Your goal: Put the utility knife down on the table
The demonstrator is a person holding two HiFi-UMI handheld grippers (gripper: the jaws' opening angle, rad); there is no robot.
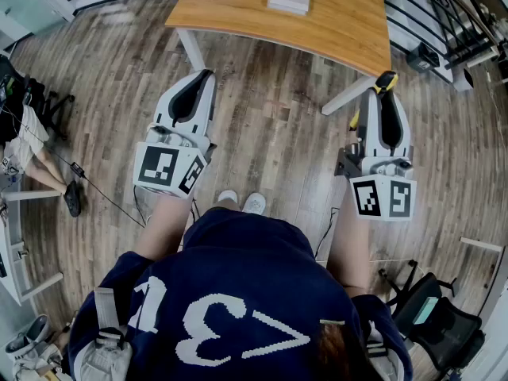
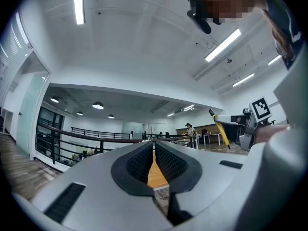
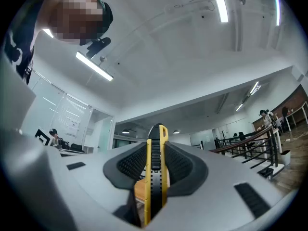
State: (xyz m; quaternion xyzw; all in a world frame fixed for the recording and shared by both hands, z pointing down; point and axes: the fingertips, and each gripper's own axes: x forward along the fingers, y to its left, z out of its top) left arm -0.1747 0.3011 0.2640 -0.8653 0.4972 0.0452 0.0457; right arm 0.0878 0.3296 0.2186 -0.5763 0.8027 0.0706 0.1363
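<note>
The right gripper (image 1: 389, 94) has its jaws clamped on the knife (image 3: 155, 177). The knife stands on edge between the pads, its tip projecting past them. It is held above the floor (image 1: 270, 125), short of the near edge of the table (image 1: 238, 14), close to the right leg (image 1: 347, 95). The left gripper (image 1: 202, 76) has its jaws narrowed to a slit, with nothing between them.

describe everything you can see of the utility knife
The utility knife has a yellow plastic-looking body with a black ribbed strip down its middle. It is clamped between the dark pads of the right claw, both ends sticking out, held in the air short of the wooden table. No blade shows.
</note>
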